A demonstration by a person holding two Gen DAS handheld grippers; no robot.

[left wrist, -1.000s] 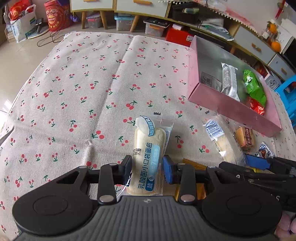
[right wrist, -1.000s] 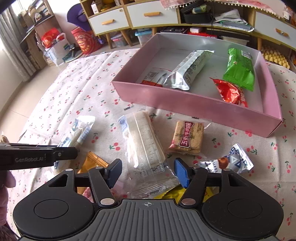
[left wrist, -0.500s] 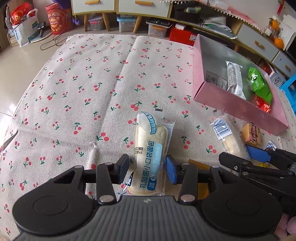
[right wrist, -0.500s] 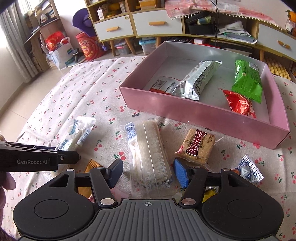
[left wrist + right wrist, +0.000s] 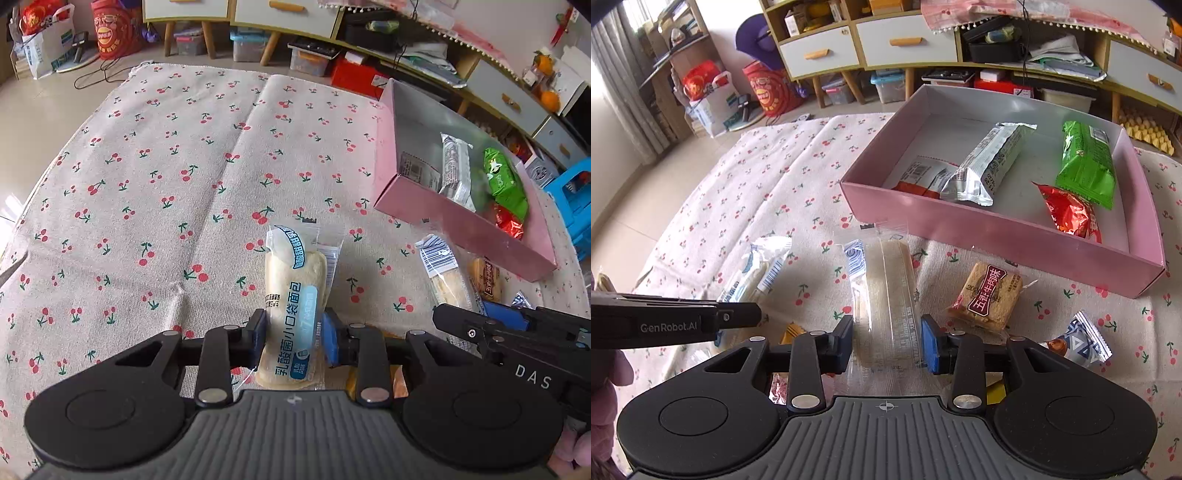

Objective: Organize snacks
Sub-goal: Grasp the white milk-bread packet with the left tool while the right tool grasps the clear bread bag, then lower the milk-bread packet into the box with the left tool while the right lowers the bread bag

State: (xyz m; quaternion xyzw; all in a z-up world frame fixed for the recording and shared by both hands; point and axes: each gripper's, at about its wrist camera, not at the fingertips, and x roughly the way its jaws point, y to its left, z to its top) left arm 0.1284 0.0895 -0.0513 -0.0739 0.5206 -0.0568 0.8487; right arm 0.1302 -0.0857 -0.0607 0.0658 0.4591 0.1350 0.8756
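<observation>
Left wrist view: my left gripper (image 5: 294, 338) pinches the bread pack (image 5: 293, 310), pads tight against both of its sides; a second ago they stood slightly wider around it. The pack points forward over the cloth (image 5: 155, 192), and whether it has left the cloth I cannot tell. In the right wrist view, my right gripper (image 5: 887, 341) has likewise narrowed onto the clear cake pack (image 5: 886, 295), and both pads now touch its wrapper. I judge both grasps complete, so the next step is carrying both packs to the pink box (image 5: 993, 230), which lies ahead and to the right.

Count, box: four packs, namely one silver (image 5: 988, 162), one green (image 5: 1086, 164), one red (image 5: 1069, 214) and one orange-and-white (image 5: 921, 177).

Count, loose on the cloth: one square biscuit (image 5: 988, 295), one blue-and-white candy (image 5: 1078, 341), plus yellow and orange wrappers partly hidden under the grippers, number uncertain.
</observation>
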